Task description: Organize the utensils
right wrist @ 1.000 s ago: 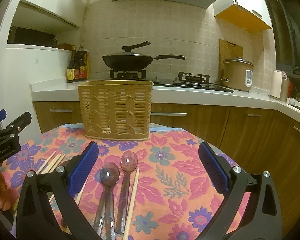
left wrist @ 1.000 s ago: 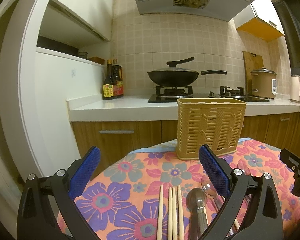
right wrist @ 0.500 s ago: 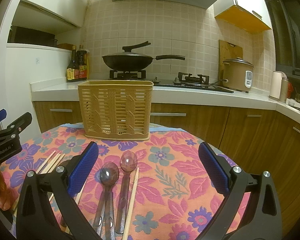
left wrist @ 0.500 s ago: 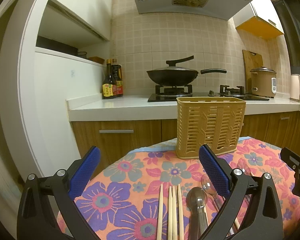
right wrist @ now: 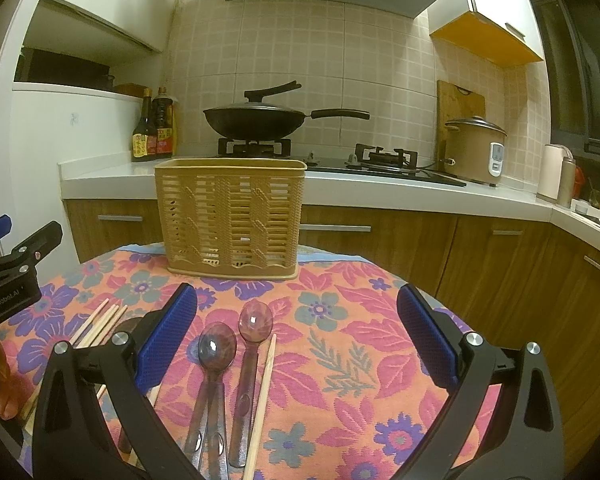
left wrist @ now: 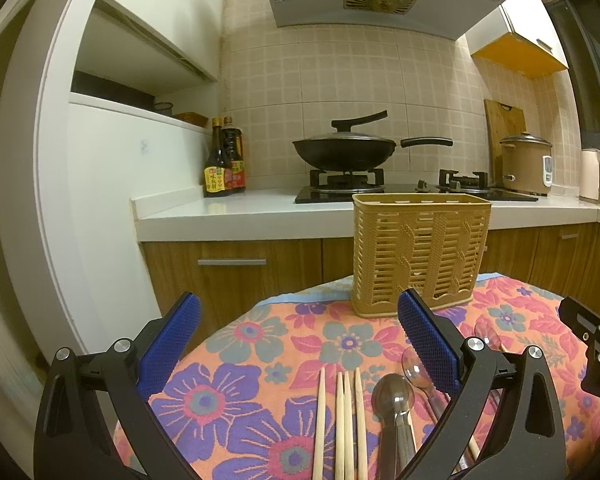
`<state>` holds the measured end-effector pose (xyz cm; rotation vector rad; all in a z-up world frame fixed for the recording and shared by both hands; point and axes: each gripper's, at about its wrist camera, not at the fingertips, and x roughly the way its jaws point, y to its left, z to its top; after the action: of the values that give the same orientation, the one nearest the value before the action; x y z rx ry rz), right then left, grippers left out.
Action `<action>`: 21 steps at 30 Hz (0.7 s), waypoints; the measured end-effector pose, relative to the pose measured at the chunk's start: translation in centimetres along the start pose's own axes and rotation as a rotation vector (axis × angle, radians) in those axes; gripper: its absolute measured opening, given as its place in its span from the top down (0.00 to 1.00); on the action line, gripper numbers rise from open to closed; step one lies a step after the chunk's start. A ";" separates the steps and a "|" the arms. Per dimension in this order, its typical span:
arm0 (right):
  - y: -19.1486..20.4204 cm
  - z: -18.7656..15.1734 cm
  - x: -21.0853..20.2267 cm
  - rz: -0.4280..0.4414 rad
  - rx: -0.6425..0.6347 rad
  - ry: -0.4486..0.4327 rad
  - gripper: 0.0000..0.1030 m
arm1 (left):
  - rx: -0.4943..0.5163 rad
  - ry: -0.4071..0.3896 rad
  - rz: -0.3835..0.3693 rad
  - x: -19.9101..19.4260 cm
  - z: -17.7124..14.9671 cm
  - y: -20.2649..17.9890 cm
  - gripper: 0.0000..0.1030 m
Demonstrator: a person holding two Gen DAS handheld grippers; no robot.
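Two hand-held grippers hover low over a round bench (right wrist: 380, 336) covered with a floral cloth. The left hand-held gripper (left wrist: 298, 354) stands with its blue-padded jaws spread wide and nothing between them; the right hand-held gripper (right wrist: 296, 338) is likewise wide open and empty.

In the left wrist view, three wooden chopsticks (left wrist: 342, 424) lie flat and side by side on the cloth, long axes running away from the camera, tips toward the utensil basket (left wrist: 420, 252). Just to their right lies a dark spoon (left wrist: 393, 400), bowl end toward the basket, handle toward the camera. A clear spoon (left wrist: 414, 364) lies beside it, partly hidden behind the gripper's right finger.

In the right wrist view, two translucent purple spoons (right wrist: 216, 350) lie nearly parallel between the jaws, bowls toward the basket, handles toward the camera. A single chopstick (right wrist: 264, 392) lies just right of them on the same axis, touching or nearly touching the nearer spoon; contact cannot be confirmed.

The tan slatted basket stands upright at the far edge of the bench, well apart from the utensils, with nothing on the cloth between them. Behind it runs a kitchen counter carrying a lidded wok (right wrist: 256, 118) on a gas hob, two sauce bottles (right wrist: 154, 130) and a rice cooker (right wrist: 476, 148).
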<state>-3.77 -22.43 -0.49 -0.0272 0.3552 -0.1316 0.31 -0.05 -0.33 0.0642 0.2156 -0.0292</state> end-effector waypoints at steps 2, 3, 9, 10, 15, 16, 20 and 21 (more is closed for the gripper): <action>0.0 0.0 0.0 0.000 -0.001 -0.001 0.07 | 0.001 0.001 0.000 0.0 0.0 0.0 0.07; 0.1 0.0 0.0 -0.001 -0.006 -0.002 0.07 | 0.002 0.002 -0.001 0.0 0.0 0.0 0.07; -0.1 -0.1 0.0 -0.004 -0.007 -0.001 0.07 | 0.001 0.002 -0.002 0.0 0.0 0.0 0.07; -0.1 -0.1 0.1 -0.006 -0.008 0.000 0.07 | 0.000 0.001 -0.003 0.0 0.0 0.0 0.07; 0.0 -0.1 0.2 -0.008 -0.010 0.007 0.07 | -0.003 -0.002 -0.007 -0.2 0.0 0.0 0.07; 0.0 -0.1 0.1 -0.009 -0.012 0.005 0.07 | -0.003 -0.002 -0.006 -0.2 0.0 0.0 0.07; -0.1 -0.2 0.2 -0.005 0.001 0.011 0.07 | -0.003 -0.002 -0.007 -0.2 0.0 0.0 0.07; -0.1 -0.2 0.3 -0.005 0.000 0.013 0.07 | -0.004 -0.003 -0.007 -0.2 0.0 -0.1 0.07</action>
<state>-3.60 -22.56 -0.74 -0.0272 0.3677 -0.1372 0.08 -0.11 -0.29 0.0592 0.2133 -0.0356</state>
